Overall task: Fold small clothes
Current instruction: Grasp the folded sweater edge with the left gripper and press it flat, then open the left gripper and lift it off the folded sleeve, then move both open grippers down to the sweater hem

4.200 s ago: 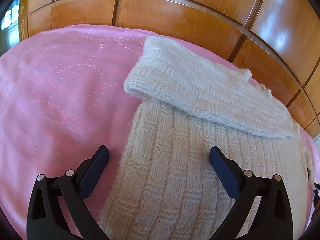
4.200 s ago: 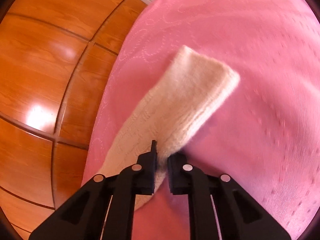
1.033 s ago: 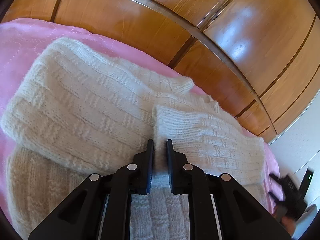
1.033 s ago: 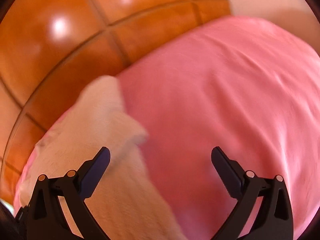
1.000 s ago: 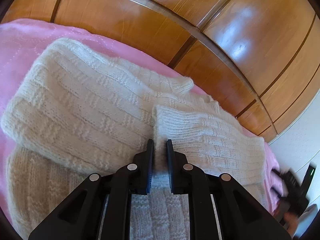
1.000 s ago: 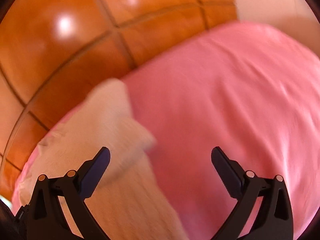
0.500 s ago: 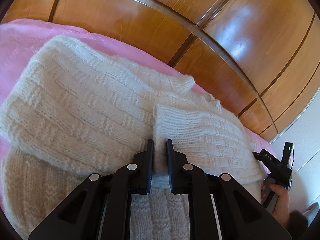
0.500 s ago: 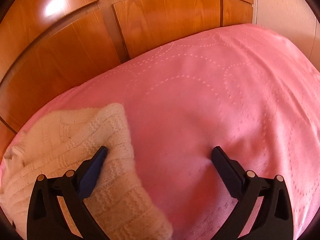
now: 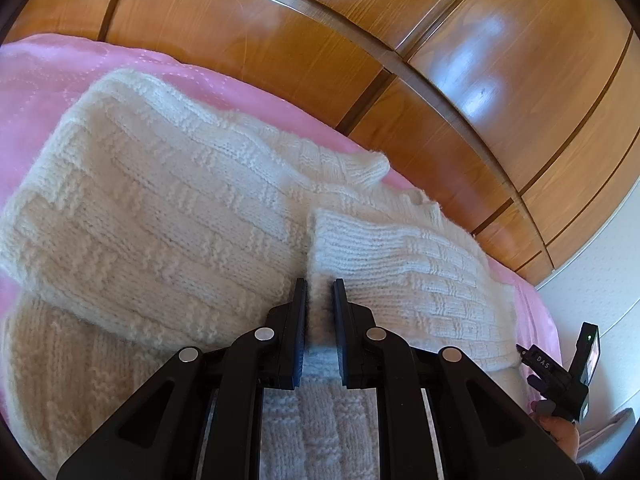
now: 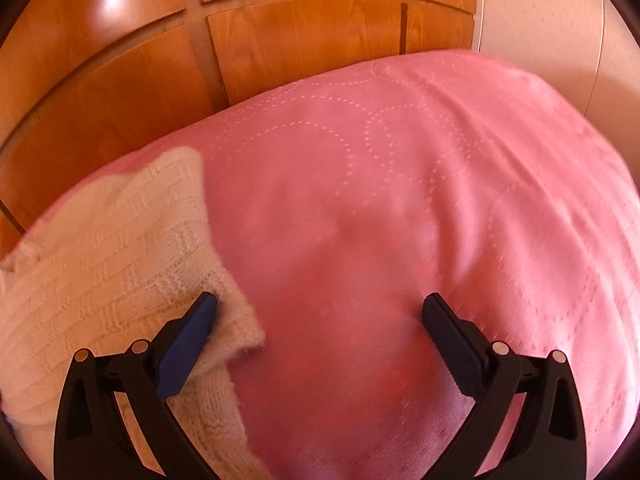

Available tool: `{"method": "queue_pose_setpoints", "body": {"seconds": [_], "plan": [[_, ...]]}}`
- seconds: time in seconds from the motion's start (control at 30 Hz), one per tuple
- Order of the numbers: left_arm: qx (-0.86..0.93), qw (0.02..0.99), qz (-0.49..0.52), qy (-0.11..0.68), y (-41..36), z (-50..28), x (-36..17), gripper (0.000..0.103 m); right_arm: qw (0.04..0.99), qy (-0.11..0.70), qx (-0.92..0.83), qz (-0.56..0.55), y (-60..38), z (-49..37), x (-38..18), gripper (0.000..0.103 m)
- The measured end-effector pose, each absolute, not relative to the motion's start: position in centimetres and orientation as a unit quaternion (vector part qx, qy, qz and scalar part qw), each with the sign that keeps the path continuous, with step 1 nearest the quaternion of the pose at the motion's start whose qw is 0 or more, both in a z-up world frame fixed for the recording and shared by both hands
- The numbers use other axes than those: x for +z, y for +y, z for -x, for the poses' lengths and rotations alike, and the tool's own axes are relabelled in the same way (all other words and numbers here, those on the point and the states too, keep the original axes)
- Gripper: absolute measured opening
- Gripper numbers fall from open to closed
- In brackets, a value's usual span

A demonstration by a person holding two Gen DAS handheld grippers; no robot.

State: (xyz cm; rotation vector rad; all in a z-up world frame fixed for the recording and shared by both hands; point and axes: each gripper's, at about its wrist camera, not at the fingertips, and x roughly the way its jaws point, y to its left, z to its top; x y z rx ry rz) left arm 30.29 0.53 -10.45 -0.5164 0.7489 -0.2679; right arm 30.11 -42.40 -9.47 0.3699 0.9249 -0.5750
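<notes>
- L gripper (image 9: 319,300) jaws: pinched nearly closed on cuff of 2nd sleeve (image 9: 408,276), same clamp as 1 s ago, not yet let go.
- R gripper (image 10: 320,312) jaws: spread wide, nothing held; was clamped on a sleeve 4 s back, now released.
- Knit sweater (image 9: 160,208) lying on pink bedspread (image 10: 400,208) by wooden headboard (image 9: 280,40), both sleeves now folded across body.
- Judged next: free the cuff, then fold body w/ both.

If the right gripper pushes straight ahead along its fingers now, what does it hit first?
Most likely the pink bedspread: the open right gripper frames bare cover. The white knitted sweater lies by its left finger only. Beyond stands the wooden panelling; depth is unclear.
</notes>
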Motion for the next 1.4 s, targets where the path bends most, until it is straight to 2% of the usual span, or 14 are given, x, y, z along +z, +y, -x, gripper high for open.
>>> {"method": "queue_pose_setpoints", "body": {"seconds": [0.4,0.47,0.5,0.53,0.57,0.6,0.67,0.73,0.8,0.93,1.07,1.17,1.3,1.4], "plan": [[-0.107,0.902,0.209,0.362,-0.9,-30.3,-9.5,0.014,0.843,0.429,-0.273,-0.177,-42.5,-30.0,-9.7,0.101],[-0.088,0.914,0.173,0.357,-1.7,-29.6,-8.7,0.024,0.85,0.414,-0.279,-0.168,-42.4,-29.7,-9.1,0.101],[-0.075,0.921,0.144,0.353,-2.5,-28.8,-8.1,0.04,0.861,0.392,-0.283,-0.161,-42.0,-29.1,-8.4,0.101],[-0.07,0.925,0.13,0.35,-2.8,-28.2,-7.9,0.065,0.868,0.374,-0.287,-0.157,-41.7,-28.5,-7.8,0.101],[-0.068,0.931,0.114,0.341,-3.2,-27.1,-7.5,0.075,0.879,0.347,-0.29,-0.153,-41.3,-27.7,-7.0,0.101],[-0.066,0.936,0.102,0.33,-3.5,-26.0,-7.2,0.081,0.892,0.31,-0.294,-0.147,-40.7,-26.3,-6.0,0.101],[-0.069,0.94,0.092,0.321,-3.7,-24.5,-6.8,0.081,0.907,0.262,-0.301,-0.138,-39.8,-24.4,-4.6,0.101],[-0.075,0.94,0.086,0.322,-3.6,-22.8,-6.6,0.09,0.922,0.222,-0.289,-0.13,-38.7,-22.5,-3.3,0.101],[-0.074,0.939,0.091,0.324,-3.2,-21.4,-6.6,0.091,0.931,0.221,-0.262,-0.125,-37.9,-21.8,-2.7,0.101],[-0.071,0.932,0.108,0.338,-2.3,-19.6,-6.7,0.094,0.938,0.292,-0.156,-0.106,-35.9,-20.6,-2.4,0.101],[-0.066,0.921,0.119,0.365,-1.7,-18.0,-7.5,0.094,0.932,0.328,-0.099,-0.115,-33.9,-18.4,-3.3,0.101],[-0.067,0.916,0.13,0.374,-1.1,-16.6,-8.1,0.094,0.928,0.337,-0.088,-0.131,-33.0,-16.9,-4.5,0.101],[-0.06,0.912,0.142,0.38,-0.2,-15.1,-8.5,0.094,0.892,0.408,-0.093,-0.173,-33.3,-16.9,-7.9,0.101],[-0.054,0.915,0.133,0.378,0.0,-14.1,-8.5,0.094,0.897,0.383,-0.082,-0.202,-33.9,-15.8,-7.7,0.101]]}}
